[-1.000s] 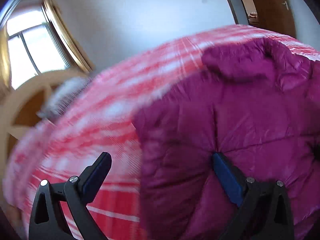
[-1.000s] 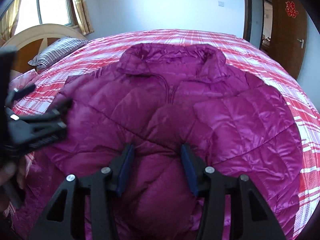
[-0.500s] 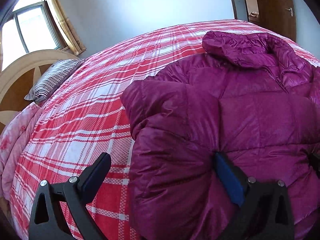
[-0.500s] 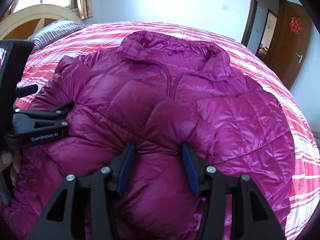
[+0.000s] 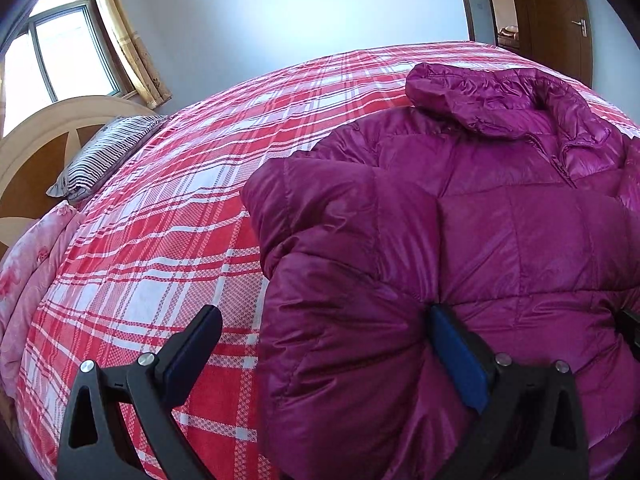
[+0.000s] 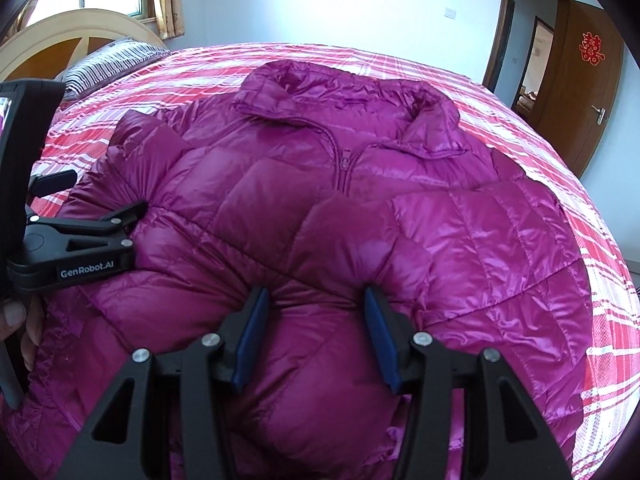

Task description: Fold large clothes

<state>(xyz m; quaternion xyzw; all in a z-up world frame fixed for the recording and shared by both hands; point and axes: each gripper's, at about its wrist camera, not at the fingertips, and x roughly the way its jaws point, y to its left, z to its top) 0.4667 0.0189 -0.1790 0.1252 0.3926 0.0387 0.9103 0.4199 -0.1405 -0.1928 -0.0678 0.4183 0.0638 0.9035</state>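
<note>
A magenta puffer jacket (image 6: 400,208) lies front up on the red plaid bedspread (image 5: 168,240), its collar (image 6: 344,108) at the far side and its sleeves folded in. My right gripper (image 6: 316,300) is shut on a puffy fold of the jacket's lower front, with fabric puckering at both blue pads. My left gripper (image 5: 324,320) stands open wide at the jacket's (image 5: 460,240) left edge. Its right finger (image 5: 452,344) presses into the padding and its left finger (image 5: 196,340) hangs over bare bedspread. In the right wrist view the left gripper (image 6: 100,196) sits at the far left in a hand.
A striped pillow (image 5: 104,156) and a pink floral quilt (image 5: 28,272) lie by the curved wooden headboard (image 5: 36,148) at the left. A window (image 5: 60,56) with curtains is behind it. A brown door (image 6: 592,92) stands at the right, and bare bedspread (image 6: 616,264) shows right of the jacket.
The left wrist view went from a blurred swing to steady, now facing the jacket's left edge. The right wrist view tipped down and nearer the jacket. Both jaws keep the same spread.
</note>
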